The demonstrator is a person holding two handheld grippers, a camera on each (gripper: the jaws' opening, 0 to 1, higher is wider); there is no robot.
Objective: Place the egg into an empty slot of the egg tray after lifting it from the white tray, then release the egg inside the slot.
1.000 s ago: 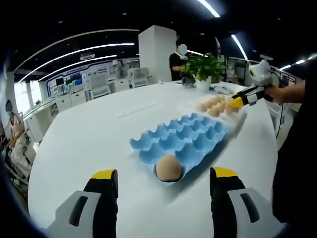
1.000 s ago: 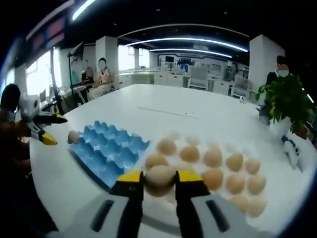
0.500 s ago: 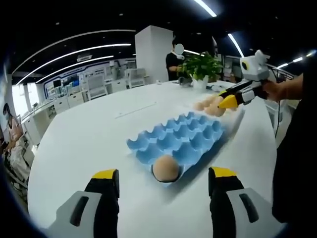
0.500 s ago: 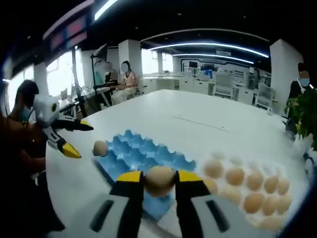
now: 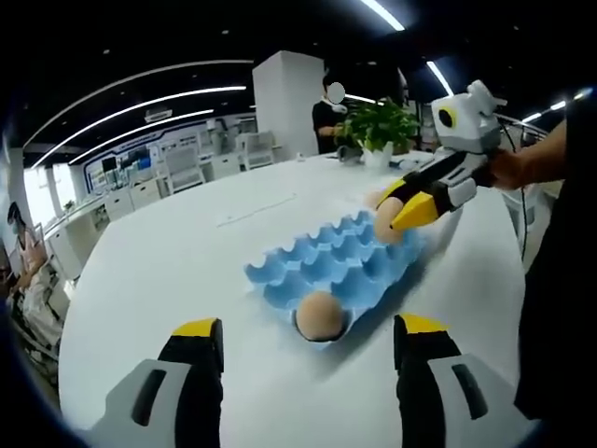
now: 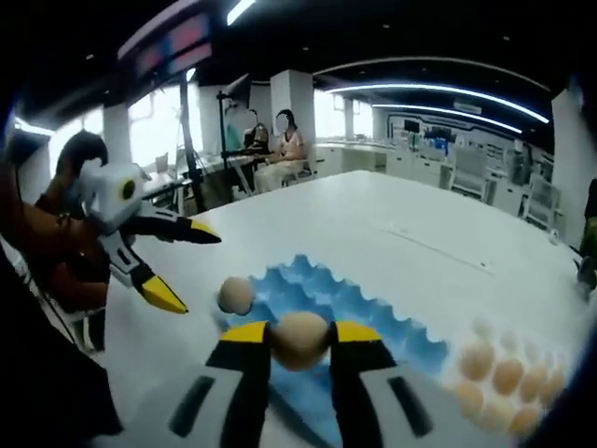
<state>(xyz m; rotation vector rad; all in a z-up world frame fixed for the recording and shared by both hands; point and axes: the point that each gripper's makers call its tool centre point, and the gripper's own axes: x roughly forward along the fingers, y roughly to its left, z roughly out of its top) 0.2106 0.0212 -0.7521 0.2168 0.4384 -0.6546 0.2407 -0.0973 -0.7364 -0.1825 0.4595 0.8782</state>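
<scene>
Egg [image 6: 300, 338] clamped in right gripper [image 6: 299, 343] above blue egg tray [image 6: 373, 317], left gripper [image 5: 305, 343] jaws apart, hovering.

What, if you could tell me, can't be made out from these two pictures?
- Right gripper view: the blue egg tray slots under the held egg are hidden by the right gripper.
- Right gripper view: the eggs on the white tray are blurred and cut off by the edge, so no count.
- Left gripper view: the white tray is hidden behind the right gripper; one egg peeks out.
</scene>
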